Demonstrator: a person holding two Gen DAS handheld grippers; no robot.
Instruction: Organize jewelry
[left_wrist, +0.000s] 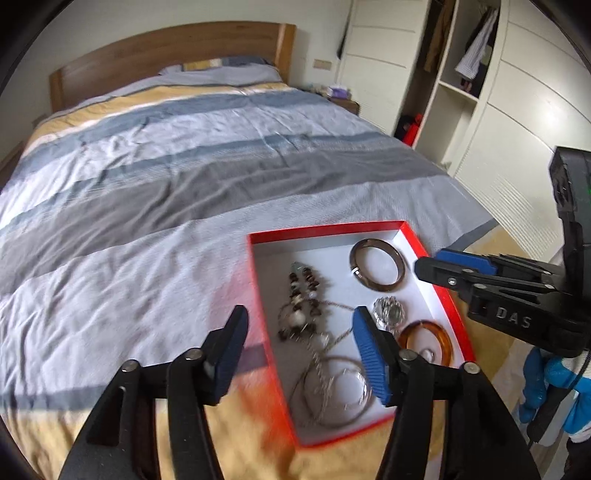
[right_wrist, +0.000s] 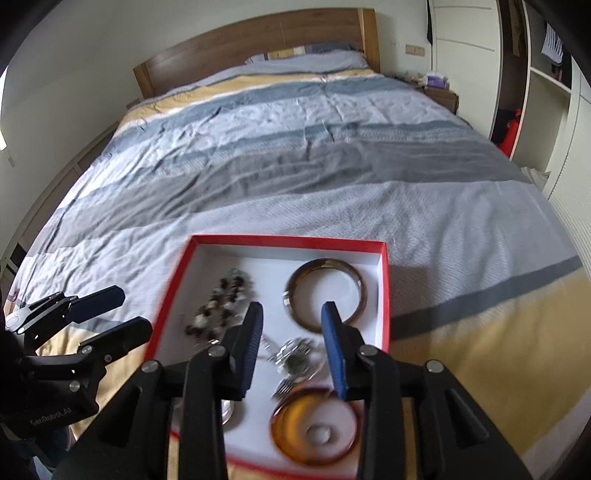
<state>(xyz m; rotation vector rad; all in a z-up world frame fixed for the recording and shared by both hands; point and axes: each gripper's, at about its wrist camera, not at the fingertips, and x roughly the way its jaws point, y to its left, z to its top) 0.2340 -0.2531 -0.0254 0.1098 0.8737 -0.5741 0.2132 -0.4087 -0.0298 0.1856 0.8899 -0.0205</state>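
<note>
A red box (left_wrist: 255, 266) with a white inside lies on the bed; it also shows in the right wrist view (right_wrist: 384, 295). It holds a dark bangle (left_wrist: 377, 268) (right_wrist: 325, 291), a beaded necklace (left_wrist: 303, 306) (right_wrist: 218, 310), a silver watch (left_wrist: 388, 312) (right_wrist: 295, 360), an amber bangle (left_wrist: 428, 339) (right_wrist: 314, 428) and silver hoops with a chain (left_wrist: 332, 391). My left gripper (left_wrist: 299, 354) is open and empty above the box's left side. My right gripper (right_wrist: 291, 347) is open and empty above the watch; it shows in the left wrist view (left_wrist: 419, 266) at the box's right rim.
The striped bedspread (left_wrist: 166, 166) (right_wrist: 295, 166) stretches back to a wooden headboard (left_wrist: 166, 48). A white wardrobe with open shelves (left_wrist: 461, 92) stands to the right of the bed. A nightstand (right_wrist: 439, 94) sits by the headboard. The left gripper shows at the lower left of the right wrist view (right_wrist: 122, 310).
</note>
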